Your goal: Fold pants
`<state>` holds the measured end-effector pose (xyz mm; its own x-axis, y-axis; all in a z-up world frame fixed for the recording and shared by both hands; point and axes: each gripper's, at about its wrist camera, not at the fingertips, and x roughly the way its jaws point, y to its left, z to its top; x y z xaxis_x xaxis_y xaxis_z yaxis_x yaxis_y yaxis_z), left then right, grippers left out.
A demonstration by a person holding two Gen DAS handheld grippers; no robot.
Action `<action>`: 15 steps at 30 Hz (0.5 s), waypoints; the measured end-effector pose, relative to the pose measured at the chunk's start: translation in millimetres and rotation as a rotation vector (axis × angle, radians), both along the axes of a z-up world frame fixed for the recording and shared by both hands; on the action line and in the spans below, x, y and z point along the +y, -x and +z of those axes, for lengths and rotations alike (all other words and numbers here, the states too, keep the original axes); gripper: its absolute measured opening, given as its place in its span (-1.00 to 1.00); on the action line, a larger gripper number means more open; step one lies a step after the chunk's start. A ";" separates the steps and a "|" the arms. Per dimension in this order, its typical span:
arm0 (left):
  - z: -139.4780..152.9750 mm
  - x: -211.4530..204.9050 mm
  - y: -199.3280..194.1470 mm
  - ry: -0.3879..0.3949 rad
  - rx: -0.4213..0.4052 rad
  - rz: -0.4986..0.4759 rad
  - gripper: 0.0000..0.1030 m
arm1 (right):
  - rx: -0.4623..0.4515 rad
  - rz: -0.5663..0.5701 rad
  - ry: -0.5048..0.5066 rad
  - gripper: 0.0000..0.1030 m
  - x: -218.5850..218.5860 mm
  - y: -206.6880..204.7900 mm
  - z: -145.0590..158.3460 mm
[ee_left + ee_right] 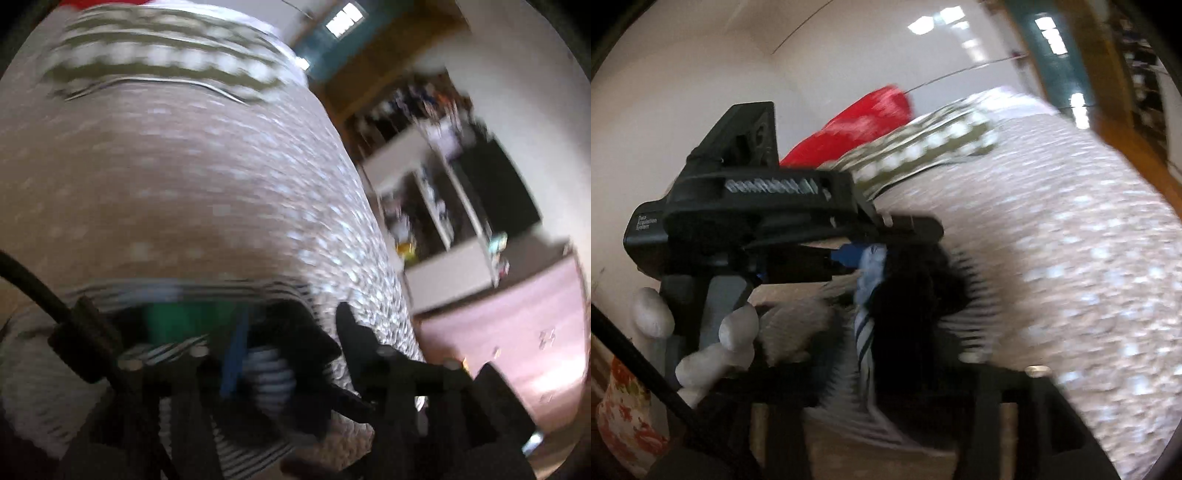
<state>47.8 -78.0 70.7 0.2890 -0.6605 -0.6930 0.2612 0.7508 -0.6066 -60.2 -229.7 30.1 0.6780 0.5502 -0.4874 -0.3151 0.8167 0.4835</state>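
Pants (266, 376): black-and-white fine-striped cloth, bunched and blurred, with a green patch and a blue strip in the folds; lying on the bed (184, 192) at the near edge, under both claws.

Left gripper (295, 354): dark fingers over the striped cloth; cloth sits between them, but whether they pinch it cannot be told through the blur.

Right gripper (886, 373): fingers low in view, striped cloth bunched between; grip likewise unclear.

Bed cover: beige with pale dots, broad open stretch beyond the pants.

Far end: olive dotted pillow (166, 62), red pillow (857, 122).

Bed's right edge drops to a pinkish floor (509, 325)
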 end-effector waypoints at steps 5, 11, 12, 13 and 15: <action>8.4 76.7 35.6 -0.046 -0.055 0.179 0.09 | -0.008 0.140 0.049 0.33 24.8 17.3 9.3; 7.3 115.7 78.9 -0.106 -0.100 0.281 0.13 | 0.032 -0.072 0.138 -0.14 -8.9 11.4 17.3; 5.7 117.5 83.2 -0.117 -0.098 0.294 0.13 | 0.051 -0.107 0.155 -0.29 -9.3 10.8 18.3; 4.9 118.2 85.2 -0.125 -0.097 0.302 0.13 | 0.066 -0.145 0.175 -0.31 -11.6 3.5 17.5; 3.3 119.5 91.8 -0.142 -0.096 0.310 0.13 | 0.077 -0.183 0.199 -0.41 -20.1 -7.0 12.9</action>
